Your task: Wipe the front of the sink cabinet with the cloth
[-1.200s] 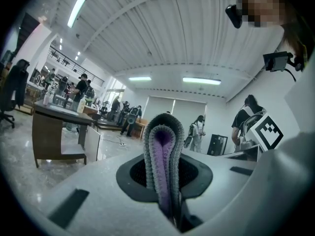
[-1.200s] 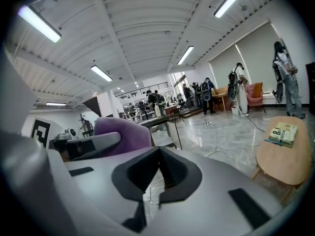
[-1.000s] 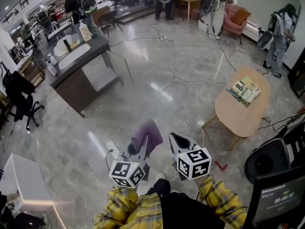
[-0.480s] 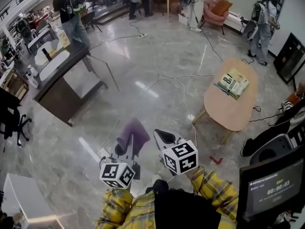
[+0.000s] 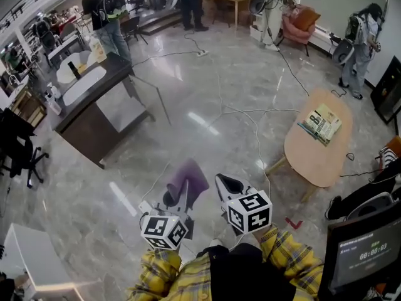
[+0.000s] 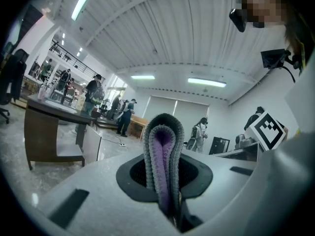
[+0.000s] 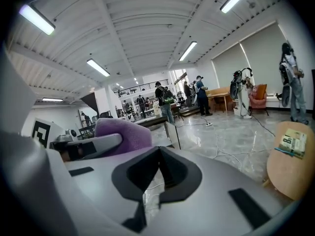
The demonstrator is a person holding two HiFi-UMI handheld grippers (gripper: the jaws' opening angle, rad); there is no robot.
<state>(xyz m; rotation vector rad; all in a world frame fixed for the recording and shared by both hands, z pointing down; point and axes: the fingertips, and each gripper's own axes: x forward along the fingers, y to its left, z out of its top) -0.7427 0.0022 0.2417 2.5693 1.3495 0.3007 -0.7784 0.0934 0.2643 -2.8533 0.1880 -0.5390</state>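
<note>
Your sleeves [image 5: 289, 261] are yellow plaid crossed with dark lines, beside a black chest panel [image 5: 250, 276]. Your left gripper [image 5: 178, 197] and right gripper [image 5: 227, 184] have pale grey shells, black inner pads [image 7: 133, 175], and white cubes [image 5: 164, 231] printed with black square markers.

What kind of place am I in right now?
Likely a big open hall used as a test space: a freestanding sink cabinet, cables trailing across the polished floor, an oval table.

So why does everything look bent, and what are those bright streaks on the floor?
Head view: the wide lens bows the room; lights glare off the shiny floor. Left gripper view: dark rounded corners, the near cloth soft. Right gripper view: equally curved.
</note>
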